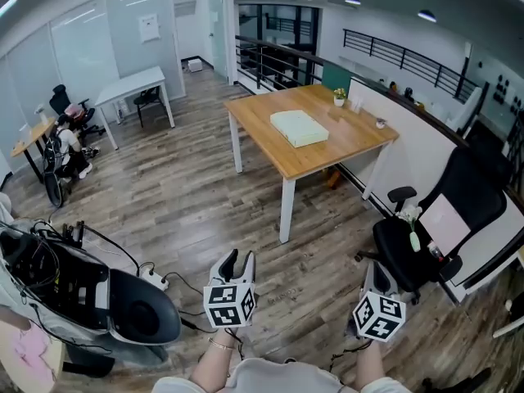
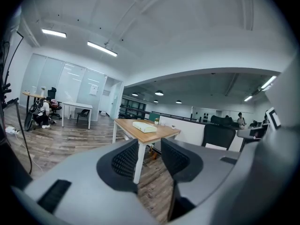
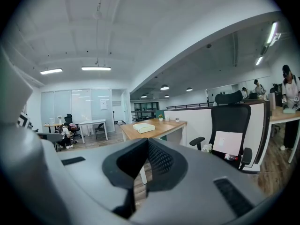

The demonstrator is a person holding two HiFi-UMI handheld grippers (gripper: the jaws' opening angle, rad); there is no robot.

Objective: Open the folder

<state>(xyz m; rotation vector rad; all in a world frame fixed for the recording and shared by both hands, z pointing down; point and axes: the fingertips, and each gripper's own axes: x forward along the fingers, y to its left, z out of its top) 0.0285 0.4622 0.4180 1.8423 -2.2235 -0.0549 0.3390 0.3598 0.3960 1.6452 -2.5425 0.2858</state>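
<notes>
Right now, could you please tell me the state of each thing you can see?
Folder: closed, lying flat on the table.
Left claw: open, nothing between its jaws.
Right claw: shut, empty.
Chair: nobody sitting in it.

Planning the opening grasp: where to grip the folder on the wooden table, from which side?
Probably the top cover alone, at a corner of the folder, coming low from the near edge of the table. It lies flat, so a jaw must slip under one thin layer. Which side is the spine can't be told from here.
</notes>
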